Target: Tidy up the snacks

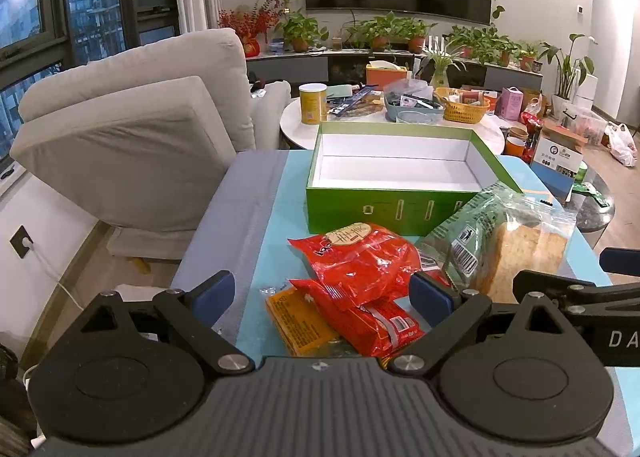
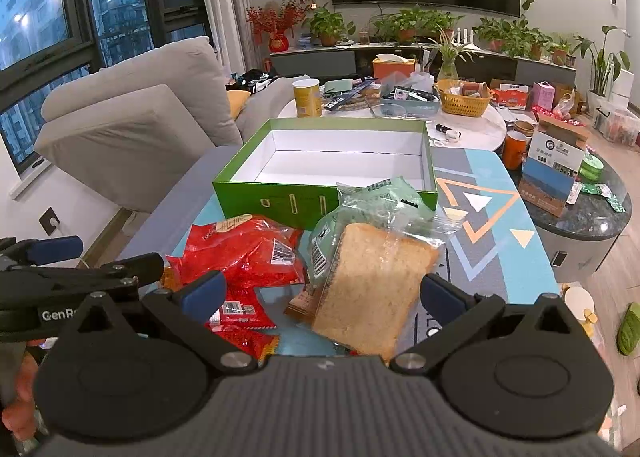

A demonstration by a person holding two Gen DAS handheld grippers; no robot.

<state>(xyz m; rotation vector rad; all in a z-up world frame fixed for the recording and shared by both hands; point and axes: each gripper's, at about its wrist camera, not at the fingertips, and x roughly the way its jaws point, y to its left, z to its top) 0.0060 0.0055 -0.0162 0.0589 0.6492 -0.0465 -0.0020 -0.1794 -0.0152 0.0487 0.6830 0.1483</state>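
Observation:
An open green box [image 1: 372, 205] with an empty white inside stands on the blue patterned cloth; it also shows in the right wrist view [image 2: 256, 197]. In front of it lie red snack packets [image 1: 360, 261] [image 2: 244, 253], an orange packet [image 1: 298, 321] and a clear bag of sliced bread [image 1: 516, 249] [image 2: 372, 289]. My left gripper [image 1: 322, 293] is open, low over the red and orange packets. My right gripper [image 2: 320, 293] is open, its jaws spread either side of the bread bag, holding nothing.
A grey sofa [image 1: 132, 129] stands to the left. Behind the box is a round white table [image 1: 296, 125] with a yellow can [image 1: 313, 103], a yellow basket [image 2: 462, 101] and clutter. A dark round table [image 2: 592, 217] with boxes is on the right.

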